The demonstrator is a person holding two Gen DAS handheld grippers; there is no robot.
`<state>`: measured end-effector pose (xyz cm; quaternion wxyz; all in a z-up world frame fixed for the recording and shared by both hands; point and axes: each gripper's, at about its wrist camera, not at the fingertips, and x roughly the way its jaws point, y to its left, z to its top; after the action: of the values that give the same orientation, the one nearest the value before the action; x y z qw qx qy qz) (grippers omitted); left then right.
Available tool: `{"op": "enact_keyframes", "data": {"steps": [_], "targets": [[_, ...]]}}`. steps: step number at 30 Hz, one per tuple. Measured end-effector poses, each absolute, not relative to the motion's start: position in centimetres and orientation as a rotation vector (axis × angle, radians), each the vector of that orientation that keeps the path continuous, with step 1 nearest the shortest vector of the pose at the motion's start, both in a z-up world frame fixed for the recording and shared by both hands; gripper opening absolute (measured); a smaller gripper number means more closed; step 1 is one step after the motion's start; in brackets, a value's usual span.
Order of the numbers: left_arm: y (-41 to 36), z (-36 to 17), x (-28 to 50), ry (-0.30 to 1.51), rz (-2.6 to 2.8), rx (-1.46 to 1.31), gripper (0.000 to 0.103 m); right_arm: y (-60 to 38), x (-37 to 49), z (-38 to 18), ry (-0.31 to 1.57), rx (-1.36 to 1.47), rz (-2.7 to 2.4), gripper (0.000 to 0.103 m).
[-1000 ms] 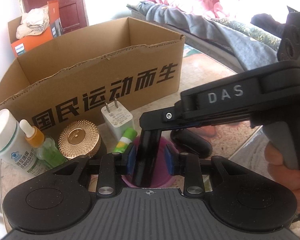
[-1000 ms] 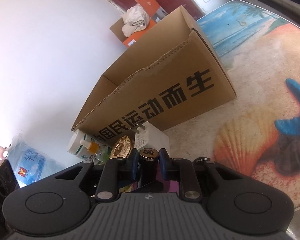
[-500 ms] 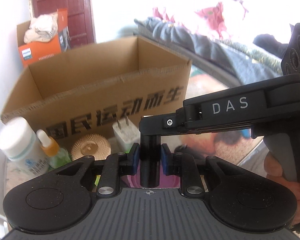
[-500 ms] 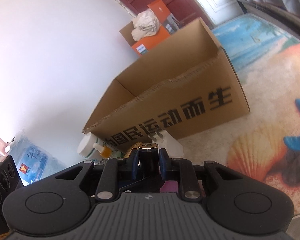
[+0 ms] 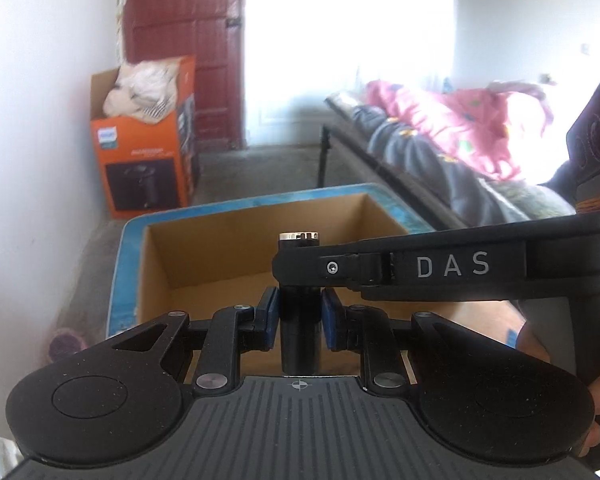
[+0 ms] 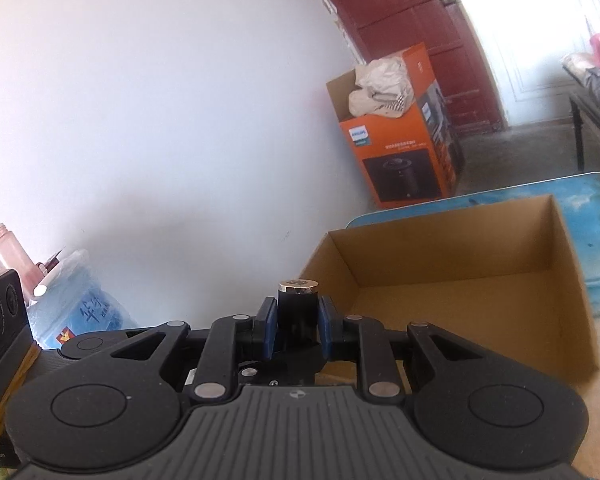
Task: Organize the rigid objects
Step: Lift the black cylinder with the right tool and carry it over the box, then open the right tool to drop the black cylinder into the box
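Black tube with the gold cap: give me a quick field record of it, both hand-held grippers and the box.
item: black tube with gold cap, upright
left hand-held gripper: shut on the tube's lower body
right hand-held gripper: shut on the tube just under the cap
cardboard box: open, visible interior bare, beyond the tube
tube in box: not yet

Upright gold-capped black tube [image 6: 298,312], held aloft
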<state>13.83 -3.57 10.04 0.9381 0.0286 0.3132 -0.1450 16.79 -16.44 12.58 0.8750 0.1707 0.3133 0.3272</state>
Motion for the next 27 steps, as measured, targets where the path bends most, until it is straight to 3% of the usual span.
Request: {"op": "enact_keyframes", "data": {"steps": [13,19,23,24,27], "targets": [[-0.2,2.9,25.9,0.972,-0.118,0.122,0.022,-10.7,34.7,1.5,1.233,0.505,0.667,0.023],[0.1,3.0,26.1,0.980,-0.119,0.118,0.023,-7.5,38.2,-1.6,1.333,0.400,0.621,0.024],[0.4,3.9,25.1,0.952,-0.131,0.086,0.026,-6.9,38.3,-0.9,1.259,0.379,0.603,0.027],[0.5,4.2,24.7,0.942,-0.133,0.080,0.028,-7.1,38.1,-0.5,1.244,0.396,0.614,0.028],[1.0,5.8,22.5,0.885,-0.152,0.067,0.036,-8.7,36.4,1.5,1.175,0.434,0.632,0.050]]}}
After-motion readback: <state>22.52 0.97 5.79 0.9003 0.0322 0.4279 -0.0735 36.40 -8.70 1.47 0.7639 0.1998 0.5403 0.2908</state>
